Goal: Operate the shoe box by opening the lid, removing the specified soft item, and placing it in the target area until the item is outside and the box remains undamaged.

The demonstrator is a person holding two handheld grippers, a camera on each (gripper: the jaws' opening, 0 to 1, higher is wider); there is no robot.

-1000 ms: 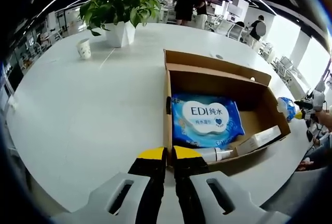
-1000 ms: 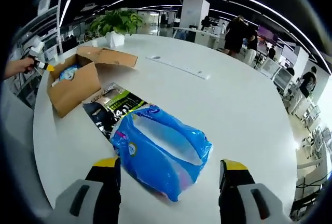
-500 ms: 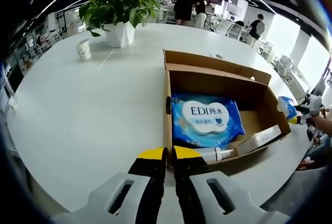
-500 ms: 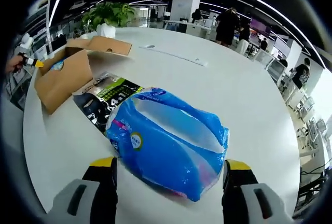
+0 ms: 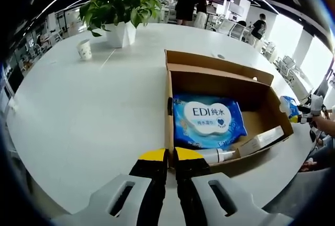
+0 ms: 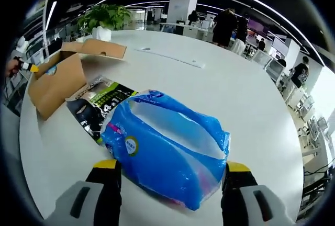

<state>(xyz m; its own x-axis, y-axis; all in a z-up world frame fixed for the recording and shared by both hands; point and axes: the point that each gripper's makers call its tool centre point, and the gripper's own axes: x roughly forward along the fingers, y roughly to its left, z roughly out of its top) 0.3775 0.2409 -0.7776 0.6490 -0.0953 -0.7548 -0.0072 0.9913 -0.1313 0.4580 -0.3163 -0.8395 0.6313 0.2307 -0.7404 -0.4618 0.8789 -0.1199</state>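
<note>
An open cardboard shoe box [image 5: 264, 103] lies on the white table, with a blue wipes pack [image 5: 208, 120] and a white tube [image 5: 217, 155] inside. My left gripper [image 5: 171, 155] is shut at the box's near corner, holding nothing. In the right gripper view a blue plastic soft pack [image 6: 162, 150] lies on the table outside the box [image 6: 52, 82], partly over a black and green packet [image 6: 102, 100]. My right gripper [image 6: 171, 169] is open, its jaws on either side of the blue pack's near end. The right gripper [image 5: 314, 105] also appears far right in the left gripper view.
A potted plant [image 5: 121, 11] and a paper cup [image 5: 84, 49] stand at the table's far side. A long flat strip [image 6: 167, 57] lies on the table beyond the blue pack. People and desks fill the office background. The table edge runs close below both grippers.
The right gripper view has moved closer over the blue pack, which now reaches between the open jaws. The left gripper view is unchanged, apart from the right gripper shifting slightly at its far right.
</note>
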